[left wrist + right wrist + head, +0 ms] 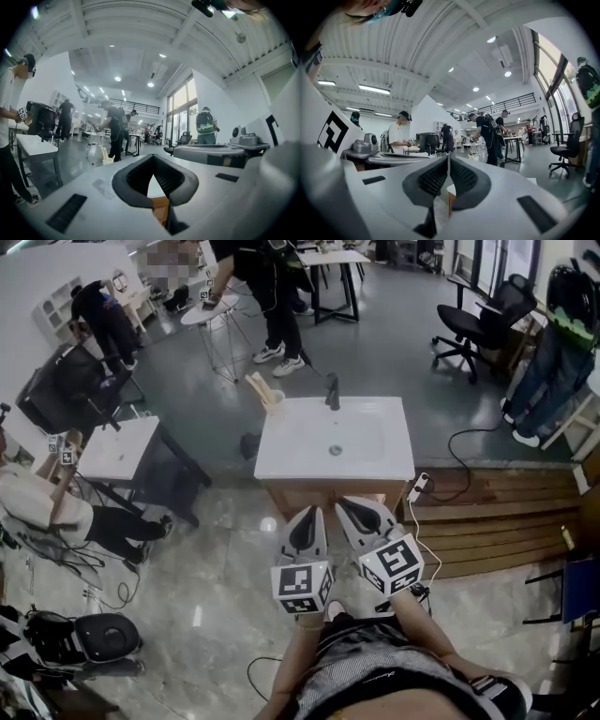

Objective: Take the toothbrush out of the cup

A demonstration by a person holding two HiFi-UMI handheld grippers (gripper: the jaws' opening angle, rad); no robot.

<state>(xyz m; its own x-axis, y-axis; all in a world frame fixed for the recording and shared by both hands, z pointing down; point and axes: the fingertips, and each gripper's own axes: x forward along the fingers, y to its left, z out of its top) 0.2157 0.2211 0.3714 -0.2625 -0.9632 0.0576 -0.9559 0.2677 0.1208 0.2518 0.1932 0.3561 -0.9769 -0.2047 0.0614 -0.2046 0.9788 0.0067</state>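
A pale cup [273, 399] stands on the far left corner of the white sink basin [375, 460], with light wooden toothbrushes [255, 383] sticking out of it toward the left. A dark faucet [332, 390] rises at the basin's far edge. Both grippers hover side by side in front of the wooden cabinet, well short of the cup. My left gripper [309, 512] [153, 157] has its tips together and holds nothing. My right gripper [352, 503] [448, 157] is shut and empty too. Both point level toward the basin.
A white side table [117, 446] stands to the left and wooden steps [506, 512] to the right, with a power strip [419, 486] and cable beside the cabinet. Several people, a small round table [211, 315] and an office chair [478, 324] are beyond the sink.
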